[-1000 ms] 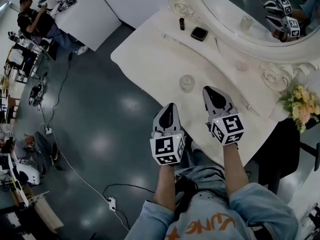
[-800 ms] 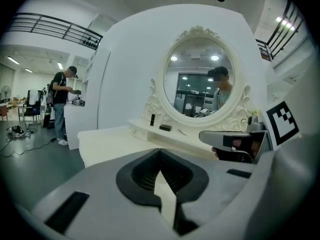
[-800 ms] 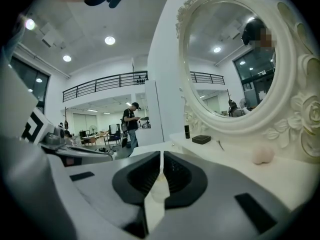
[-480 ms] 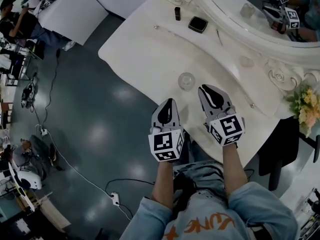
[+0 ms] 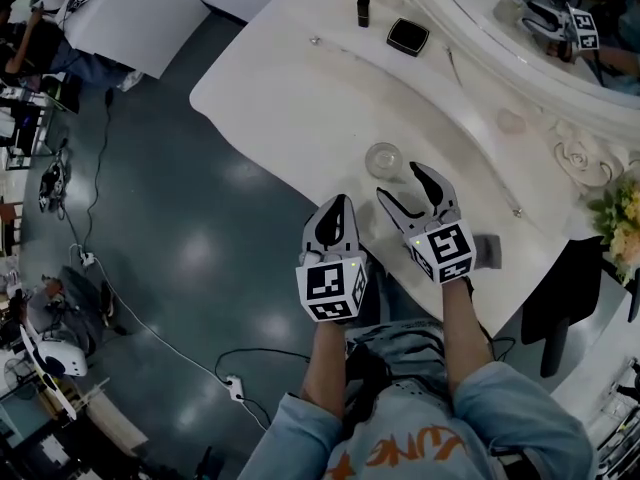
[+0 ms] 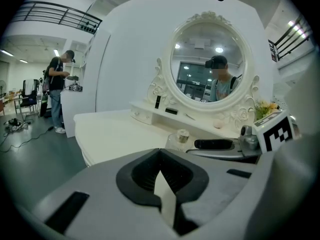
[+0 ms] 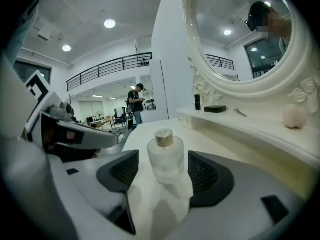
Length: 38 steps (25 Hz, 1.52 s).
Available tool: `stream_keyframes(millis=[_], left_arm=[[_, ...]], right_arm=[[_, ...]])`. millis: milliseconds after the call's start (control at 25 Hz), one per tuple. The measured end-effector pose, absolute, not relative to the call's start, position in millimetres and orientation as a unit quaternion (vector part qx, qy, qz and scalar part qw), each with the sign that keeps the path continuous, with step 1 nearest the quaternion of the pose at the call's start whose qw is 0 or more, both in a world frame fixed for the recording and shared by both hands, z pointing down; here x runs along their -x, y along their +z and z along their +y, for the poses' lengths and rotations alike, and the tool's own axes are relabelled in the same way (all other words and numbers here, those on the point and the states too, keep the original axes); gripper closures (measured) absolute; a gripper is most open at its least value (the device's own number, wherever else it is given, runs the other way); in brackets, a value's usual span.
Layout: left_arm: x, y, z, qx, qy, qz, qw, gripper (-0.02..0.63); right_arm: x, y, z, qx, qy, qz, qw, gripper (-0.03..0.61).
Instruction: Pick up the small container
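A small container [image 7: 165,156], a clear glass bottle with a gold cap, is seen standing upright on the white tabletop [image 5: 290,88]. The right gripper [image 5: 405,188] is held low over the tabletop with its jaws well apart. In the right gripper view the container is framed in the gap between them and is touched by neither pad. In the head view the container is shown just beyond the jaw tips rather than deep between them.

The left gripper [image 5: 336,208] is held just beside the right one, at the near edge of the tabletop. Its jaws are brought together and nothing is clamped in them. The container is placed ahead of it and to its right.

Behind the container, a raised shelf is set under an oval mirror [image 6: 209,61] in an ornate white frame. On that shelf a flat black case [image 5: 407,36] and a dark upright tube [image 5: 363,11] are set near each other, and a pale round thing [image 5: 510,121] is laid farther to the right. A bunch of flowers [image 5: 625,208] is placed at the right end of the tabletop
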<state>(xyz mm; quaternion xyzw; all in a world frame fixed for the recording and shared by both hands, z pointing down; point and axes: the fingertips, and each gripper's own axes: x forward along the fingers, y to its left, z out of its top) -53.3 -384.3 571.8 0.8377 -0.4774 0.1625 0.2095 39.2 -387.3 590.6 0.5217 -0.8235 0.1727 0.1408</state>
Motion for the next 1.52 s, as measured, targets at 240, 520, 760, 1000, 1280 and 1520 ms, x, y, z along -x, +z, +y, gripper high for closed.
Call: stream_keyframes(millis=[240,520,760,1000,1280,1520], left_arm=[[59.9,578.9,-393.5,-0.838,0.174,-0.471,0.215,0.592],[56.6,589.3,-406.6,-0.843,0.184,-0.455,0.219,0.592],[59.3,591.0,-417.1,-0.845,0.187,-0.449,0.22,0.592],[64.1,586.1,-419.3,-0.842,0.174,-0.46,0.223,0.592],[71.0,572.6,-400.0,-0.837,0.162,-0.477,0.213,0.592],[70.7,552.4,-380.3,-0.835,0.144,-0.492,0.199,0.592]], right_arm=[[-37.0,610.0,-403.5,-0.537,0.169,-0.809,0.172,0.27],[-26.2,617.9,-422.9,-0.535,0.161,-0.808,0.186,0.253],[-18.7,625.7,-435.6,-0.534,0.16,-0.805,0.205,0.253],[-20.4,629.2,-436.7,-0.539,0.167,-0.796,0.218,0.255],[-19.1,622.7,-425.5,-0.546,0.181,-0.787,0.223,0.252],[-19.1,591.2,-406.0,-0.547,0.173,-0.793,0.204,0.252]])
